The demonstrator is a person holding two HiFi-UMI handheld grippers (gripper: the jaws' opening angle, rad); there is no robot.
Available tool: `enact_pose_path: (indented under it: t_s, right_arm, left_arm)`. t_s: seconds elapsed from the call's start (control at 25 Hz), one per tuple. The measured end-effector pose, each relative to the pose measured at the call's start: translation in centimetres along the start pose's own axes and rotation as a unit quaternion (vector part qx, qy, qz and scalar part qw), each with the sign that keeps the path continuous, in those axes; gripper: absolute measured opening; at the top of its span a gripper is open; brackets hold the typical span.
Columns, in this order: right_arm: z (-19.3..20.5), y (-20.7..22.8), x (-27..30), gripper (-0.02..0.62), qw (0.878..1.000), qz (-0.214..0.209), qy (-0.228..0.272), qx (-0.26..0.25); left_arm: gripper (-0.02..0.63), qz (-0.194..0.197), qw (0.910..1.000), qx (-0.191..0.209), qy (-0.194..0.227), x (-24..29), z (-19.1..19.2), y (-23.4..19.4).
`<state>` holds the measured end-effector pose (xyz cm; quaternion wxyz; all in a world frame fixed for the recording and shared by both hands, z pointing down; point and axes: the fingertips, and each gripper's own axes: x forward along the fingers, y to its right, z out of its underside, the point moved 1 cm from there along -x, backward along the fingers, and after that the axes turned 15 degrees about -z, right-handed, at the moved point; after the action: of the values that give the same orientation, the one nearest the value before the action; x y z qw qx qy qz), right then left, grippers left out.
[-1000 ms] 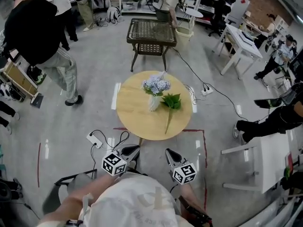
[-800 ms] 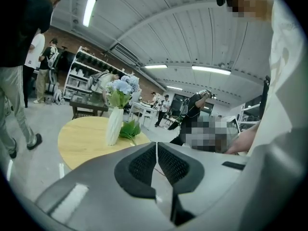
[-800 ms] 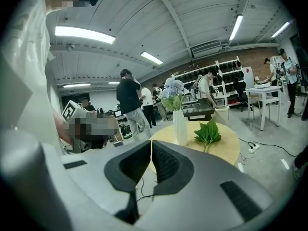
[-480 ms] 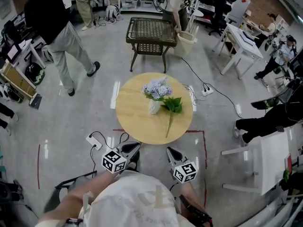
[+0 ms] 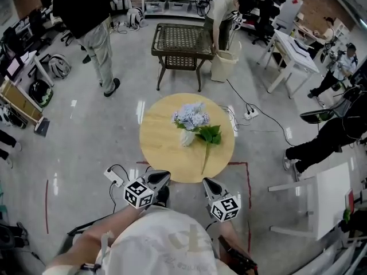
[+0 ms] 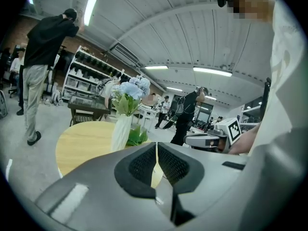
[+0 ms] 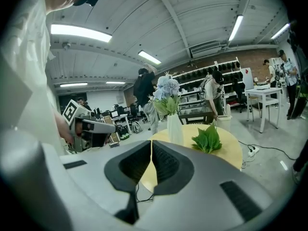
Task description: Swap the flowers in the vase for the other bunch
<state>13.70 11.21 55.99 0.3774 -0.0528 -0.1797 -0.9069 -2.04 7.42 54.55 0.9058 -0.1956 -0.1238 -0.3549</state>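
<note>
The left gripper (image 5: 161, 177), jaws together and empty, hangs just short of the round bench's (image 5: 155, 148) near edge. The vase (image 5: 187, 137) with blue flowers (image 5: 191, 117) stands ahead, about mid-bench. Right of it the other bunch (image 5: 209, 136) lies flat, stem pointing near, probably closest to the right gripper (image 5: 207, 183), likewise closed on nothing. Open floor surrounds the bench.

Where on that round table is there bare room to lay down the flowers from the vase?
The left half of the round table is bare wood, from the white vase out to the rim. A narrower bare strip lies between the leafy stem and the right rim. The middle is crowded: vase, blue flowers and leaves sit close together.
</note>
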Motion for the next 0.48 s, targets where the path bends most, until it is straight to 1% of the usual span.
enact_pose_path:
  t_s: [0.24,0.48]
  right_arm:
    - [-1.4,2.2,1.0,0.009,1.000,0.004,0.002,-0.005]
    - [-2.1,3.5,2.3,0.009,1.000,0.009,0.003,-0.002]
  left_arm:
    - [0.015,0.004,1.0000,-0.001,0.005,2.2,-1.6,-1.1]
    - [0.015,0.012,0.9999,0.000,0.007,3.5,-3.0,-2.4]
